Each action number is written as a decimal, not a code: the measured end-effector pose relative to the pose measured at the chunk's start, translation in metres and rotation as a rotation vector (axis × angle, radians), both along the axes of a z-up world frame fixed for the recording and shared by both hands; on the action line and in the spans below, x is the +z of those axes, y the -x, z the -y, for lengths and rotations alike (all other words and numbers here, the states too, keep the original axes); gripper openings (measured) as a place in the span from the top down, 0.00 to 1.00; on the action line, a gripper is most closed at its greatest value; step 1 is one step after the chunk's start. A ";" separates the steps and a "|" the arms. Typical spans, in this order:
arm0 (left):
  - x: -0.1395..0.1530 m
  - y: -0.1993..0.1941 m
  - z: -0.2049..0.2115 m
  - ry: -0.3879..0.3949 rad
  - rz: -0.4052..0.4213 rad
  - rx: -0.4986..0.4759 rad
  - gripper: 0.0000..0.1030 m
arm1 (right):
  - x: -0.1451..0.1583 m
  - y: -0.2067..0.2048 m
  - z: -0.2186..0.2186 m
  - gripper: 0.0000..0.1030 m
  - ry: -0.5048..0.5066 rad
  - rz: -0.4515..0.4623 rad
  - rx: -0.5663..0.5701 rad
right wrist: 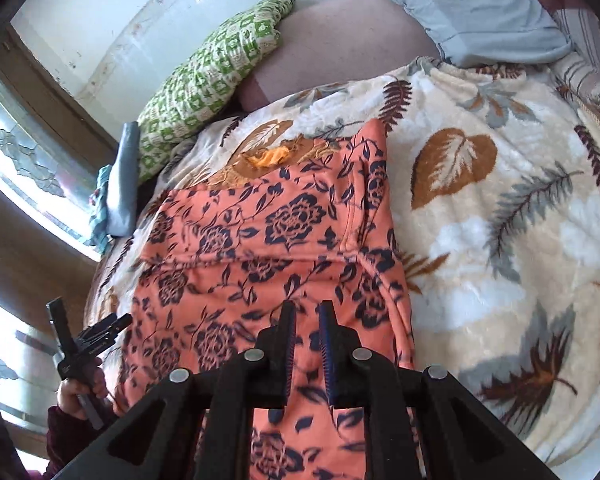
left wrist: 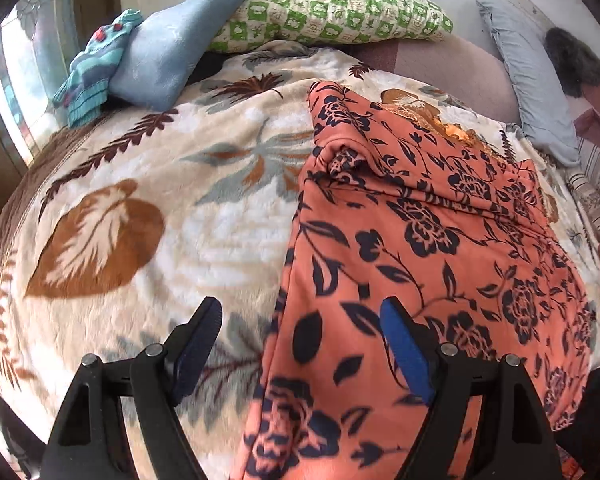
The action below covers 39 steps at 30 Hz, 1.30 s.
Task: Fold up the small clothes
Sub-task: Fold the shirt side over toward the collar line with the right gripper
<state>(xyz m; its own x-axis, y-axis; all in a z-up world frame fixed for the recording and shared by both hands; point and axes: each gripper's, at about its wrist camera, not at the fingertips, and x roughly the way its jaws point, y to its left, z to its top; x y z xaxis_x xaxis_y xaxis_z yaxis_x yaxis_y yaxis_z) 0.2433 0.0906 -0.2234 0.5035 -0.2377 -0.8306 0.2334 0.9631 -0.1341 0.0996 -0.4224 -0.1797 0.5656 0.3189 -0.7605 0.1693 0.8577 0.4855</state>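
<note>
Landmark: the orange floral garment (left wrist: 420, 248), lying spread on the leaf-print blanket (left wrist: 148, 184) that covers the bed. Left wrist view: left claw (left wrist: 300, 312) gapes wide above the garment's near left edge, one fingertip over bare blanket, the other over orange cloth; nothing held. A crease crosses the garment about midway, and its far left corner is bunched with a bit of lining showing. Beyond the garment's far edge sits a green checked pillow (left wrist: 332, 8); to the far left of it, a light blue cushion (left wrist: 168, 52) with a turquoise knitted item (left wrist: 96, 60) lying against it; to the far right, a grey-blue pillow (left wrist: 528, 76). Right wrist view: right claw (right wrist: 307, 312) hovers over the garment's near middle, jaws nearly together with a narrow slit between them; no cloth seen in the slit. This view alone shows the left claw from outside (right wrist: 84, 336), just off the garment's left edge, with the person's hand (right wrist: 78, 394) gripping its handle. It also shows an orange-yellow patch (right wrist: 272, 156) at the garment's far edge; cannot tell whether it belongs to the garment or the blanket.
</note>
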 end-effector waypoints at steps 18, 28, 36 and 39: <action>-0.025 0.068 -0.034 -0.009 -0.232 0.008 0.54 | -0.075 0.099 0.048 0.20 -0.202 -0.122 -0.098; -0.027 0.077 -0.036 -0.056 -0.226 0.008 0.71 | -0.093 0.104 0.039 0.21 -0.233 -0.189 -0.080; -0.042 0.081 -0.029 -0.115 -0.217 0.012 0.47 | -0.108 0.110 0.036 0.21 -0.234 -0.233 -0.095; -0.042 0.085 -0.027 -0.080 -0.229 -0.019 0.76 | -0.118 0.109 0.023 0.21 -0.260 -0.258 -0.063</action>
